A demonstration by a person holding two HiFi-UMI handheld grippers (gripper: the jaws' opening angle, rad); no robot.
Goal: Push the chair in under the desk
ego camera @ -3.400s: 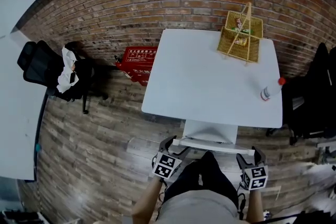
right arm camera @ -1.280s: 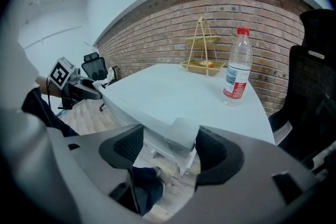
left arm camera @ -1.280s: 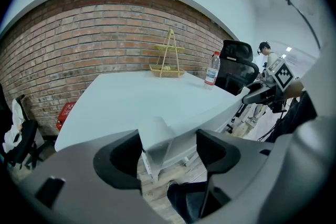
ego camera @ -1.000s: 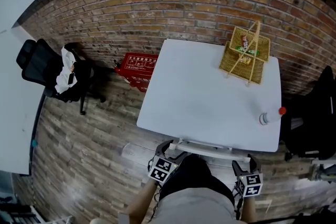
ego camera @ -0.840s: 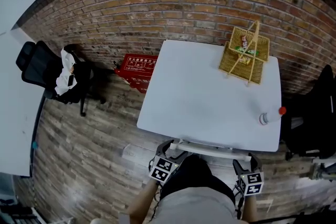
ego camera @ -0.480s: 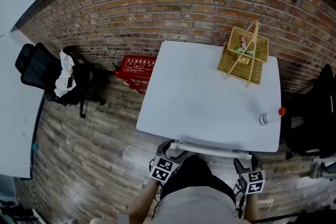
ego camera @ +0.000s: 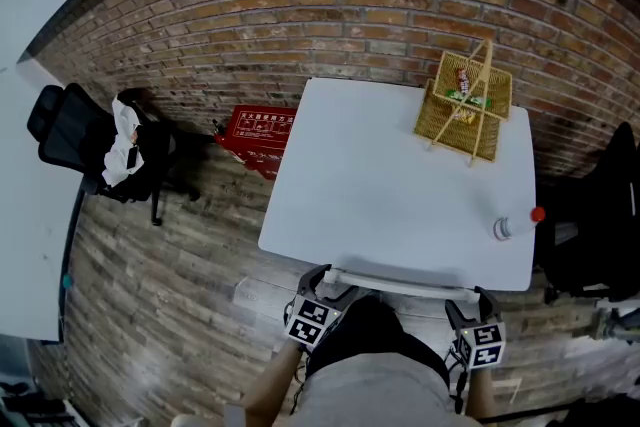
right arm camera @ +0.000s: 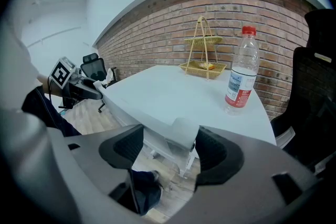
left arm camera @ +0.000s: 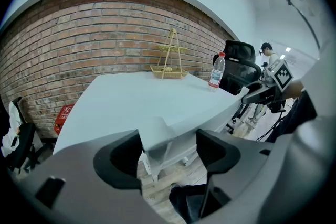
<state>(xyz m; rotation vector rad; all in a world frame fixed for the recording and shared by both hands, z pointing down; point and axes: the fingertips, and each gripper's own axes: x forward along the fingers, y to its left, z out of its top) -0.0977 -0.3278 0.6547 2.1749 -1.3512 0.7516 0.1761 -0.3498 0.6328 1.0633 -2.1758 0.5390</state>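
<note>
Observed: the left gripper point(left arm camera: 169, 152) is clamped on one white end of the chair point(ego camera: 400, 281) top rail, and the right gripper point(right arm camera: 170, 152) is clamped on the other end; in each gripper view the white rail end sits squarely between the jaws. The chair is at the 6 o'clock edge of the desk point(ego camera: 390, 165), with only its thin top rail showing beyond the desktop. On the desk, a wicker basket point(ego camera: 462, 105) stands at the 1 o'clock corner and a water bottle point(ego camera: 510, 226) at the 4 o'clock edge, both well apart from the grippers. Assessment: the push appears nearly complete. To finish well, both ends should advance evenly toward 12 o'clock, level, so the rail stays parallel to the desk edge and does not knock the desktop and shake the bottle. Change noted: 3.4 s ago a broad white chair panel showed in front of the desk edge; now it is hidden beneath. Over the last half second, little has shifted.
</note>
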